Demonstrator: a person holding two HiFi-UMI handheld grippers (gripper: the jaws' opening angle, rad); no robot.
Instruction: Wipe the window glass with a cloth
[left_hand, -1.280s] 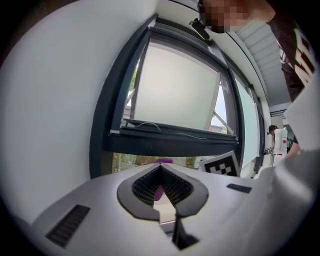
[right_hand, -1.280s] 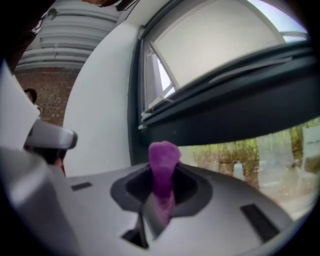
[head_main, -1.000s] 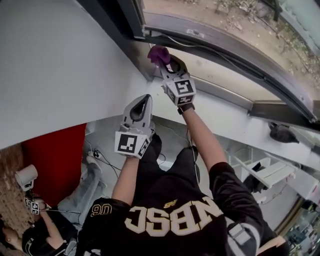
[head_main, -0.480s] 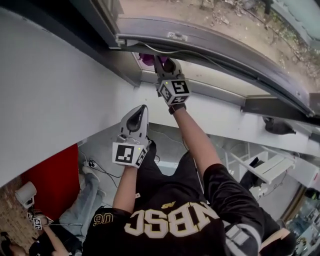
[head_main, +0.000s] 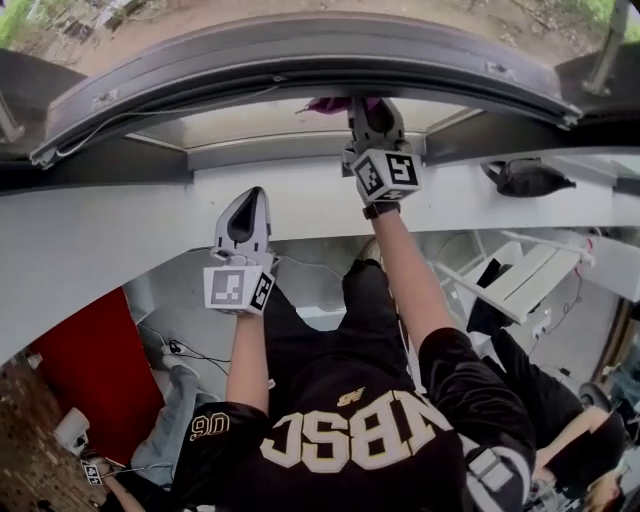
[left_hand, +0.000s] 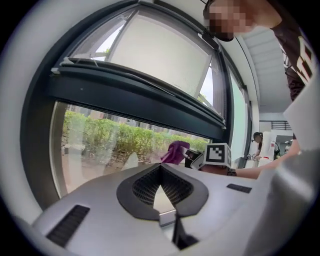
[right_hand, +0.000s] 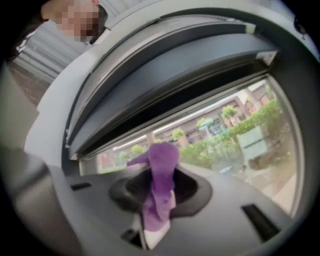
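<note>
My right gripper (head_main: 366, 106) clamped the purple cloth (head_main: 328, 103) at top centre; I wanted firm, overlapping strokes across the glass (head_main: 240, 125).

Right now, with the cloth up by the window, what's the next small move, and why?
Probably press the cloth flat on the glass and sweep sideways: the right gripper is shut on it close to the glass, though contact isn't clear.

cloth (right_hand: 161, 170): purple
window frame (left_hand: 140, 102): dark grey
marker cube (head_main: 385, 172): black-and-white squares
shirt (head_main: 350, 440): black, white lettering
near-left wall (head_main: 85, 350): red
</note>
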